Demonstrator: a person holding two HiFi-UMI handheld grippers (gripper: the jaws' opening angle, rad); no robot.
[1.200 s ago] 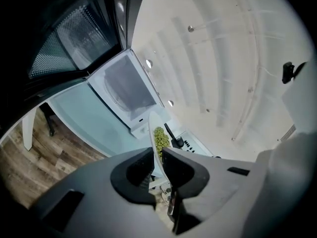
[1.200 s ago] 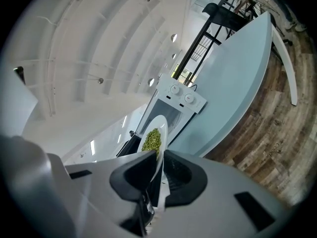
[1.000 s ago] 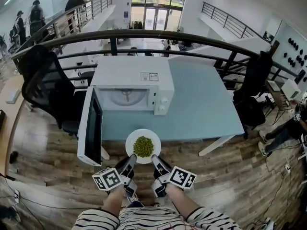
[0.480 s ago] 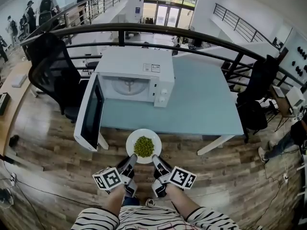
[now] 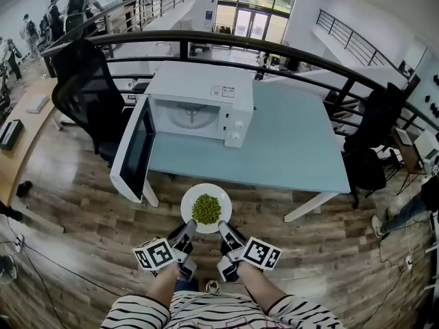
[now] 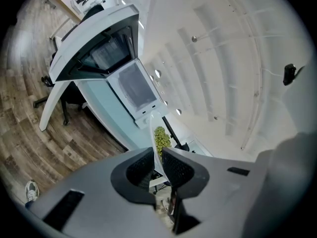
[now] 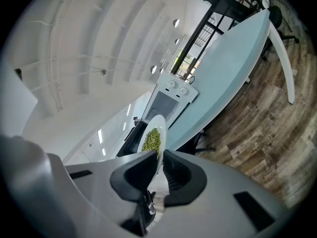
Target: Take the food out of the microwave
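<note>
Your left gripper [image 5: 186, 232] and your right gripper [image 5: 223, 230] are both clenched on the near rim of the white plate [image 5: 189, 199], one at each side. In each gripper view the thin rim sits between the two pads. The green peas [image 5: 206, 209] lie in a heap in the middle of the plate. The change over the last second is the place of the plate. A second ago its far side was still over the front edge of the table [image 5: 295, 149]. Now the whole plate hangs over the wooden floor [image 5: 82, 218], apart from that edge, and the table and the microwave [image 5: 199, 88] stand further from you in the head view. So you have drawn back with the plate, and your grip on it looks the same as before. The microwave door [image 5: 136, 149] is open to the left, and inside I see only the bare turntable [image 5: 188, 115]. For the task this means, as I judge it, that the food is already out, and only a place to put it down is still needed. Please keep the plate level, because you hold it only at the near rim and the peas are loose, so they may roll off.
</note>
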